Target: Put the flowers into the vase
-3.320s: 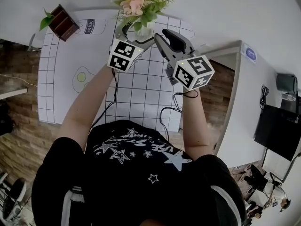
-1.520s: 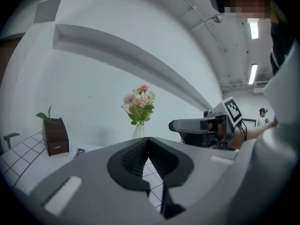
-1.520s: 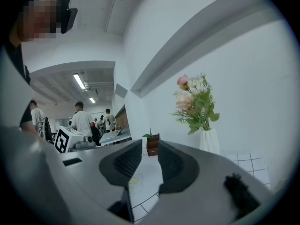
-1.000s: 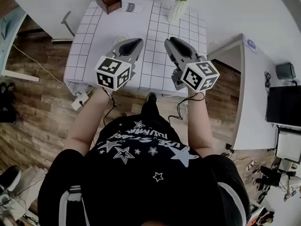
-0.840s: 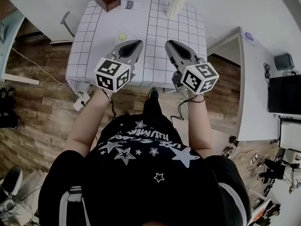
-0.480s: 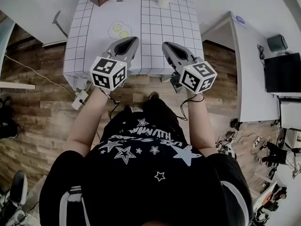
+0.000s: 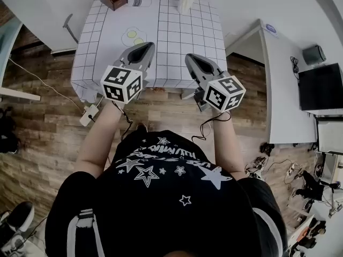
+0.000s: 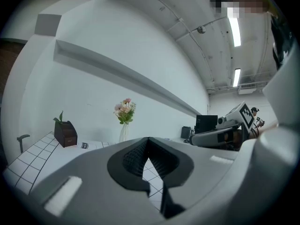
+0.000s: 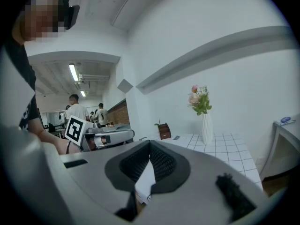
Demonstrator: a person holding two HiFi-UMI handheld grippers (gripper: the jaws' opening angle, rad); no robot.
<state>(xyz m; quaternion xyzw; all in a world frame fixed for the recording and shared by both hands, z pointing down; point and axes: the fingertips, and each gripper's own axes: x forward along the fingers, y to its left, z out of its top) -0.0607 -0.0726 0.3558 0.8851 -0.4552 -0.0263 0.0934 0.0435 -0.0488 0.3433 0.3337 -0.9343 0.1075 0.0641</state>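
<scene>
Office-like laboratory workspace, identified by wood-plank floor point(image 7: 43, 127), white desk point(image 7: 284, 100), dark monitor point(image 7: 320, 87), floor power strip point(image 7: 88, 114) and ceiling strip lights point(image 8: 233, 25).

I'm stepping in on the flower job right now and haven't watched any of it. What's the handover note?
Left tool: shut, empty.
Right tool: jaws have just closed, with nothing between them.
Things: the flowers stand in the white vase at the far edge of the gridded table. Both tools are at the table's near edge, well short of the vase.
Done: the flowers are in the vase.
Left: nothing that I can see; no loose stems show on the table.
</scene>
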